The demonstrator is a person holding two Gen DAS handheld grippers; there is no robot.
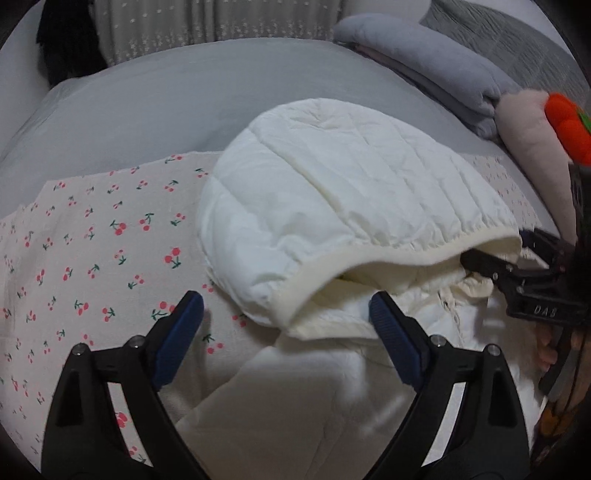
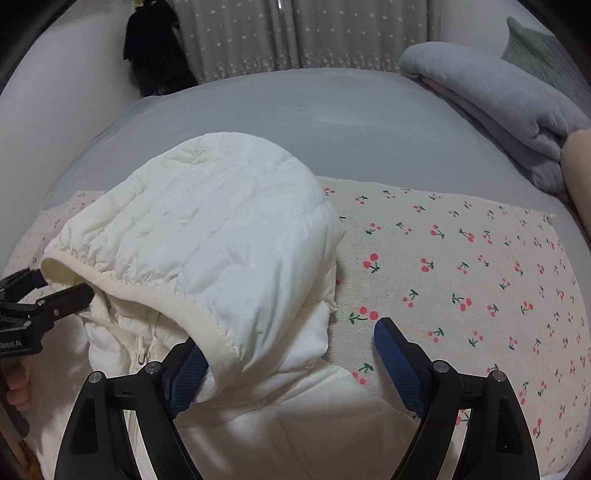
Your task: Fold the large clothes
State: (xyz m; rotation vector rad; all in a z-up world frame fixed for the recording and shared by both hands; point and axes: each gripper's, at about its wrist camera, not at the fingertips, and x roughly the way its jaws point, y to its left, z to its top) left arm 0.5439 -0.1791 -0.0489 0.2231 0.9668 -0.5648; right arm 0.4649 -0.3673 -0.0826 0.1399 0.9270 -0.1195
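- Jacket (image 1: 332, 206), a white puffy quilted one with a hood, lies on a cherry-print cloth (image 1: 92, 240) spread over a grey bed sheet (image 1: 184, 99).
- Its hood (image 2: 207, 221) bulges up ahead of both tools, with the cream-lined opening facing back toward them.
- Left gripper (image 1: 286, 314) stands wide open with nothing between its blue pads (image 1: 181, 332); the hood's rim lies just ahead of it and the jacket body below it.
- Its right-hand finger sits at the edge of the hood's opening, while the left-hand finger hangs over the cloth, clear of the jacket.
- Right gripper (image 2: 288, 343) is also spread wide and clamps nothing; the hood's rim drapes against the inner side of its left-hand pad (image 2: 188, 380).
- Its right-hand finger hovers over the cherry-print cloth, beside the jacket's shoulder.
- From the left wrist camera, the right tool reaches in from the right side, its tip at the mouth of the hood.
- A zip line (image 2: 142, 347) runs down the jacket front just left of the right gripper.
- Folded grey blanket (image 2: 498, 107) rests far ahead to the right, and a patterned curtain (image 2: 295, 33) hangs beyond the bed.
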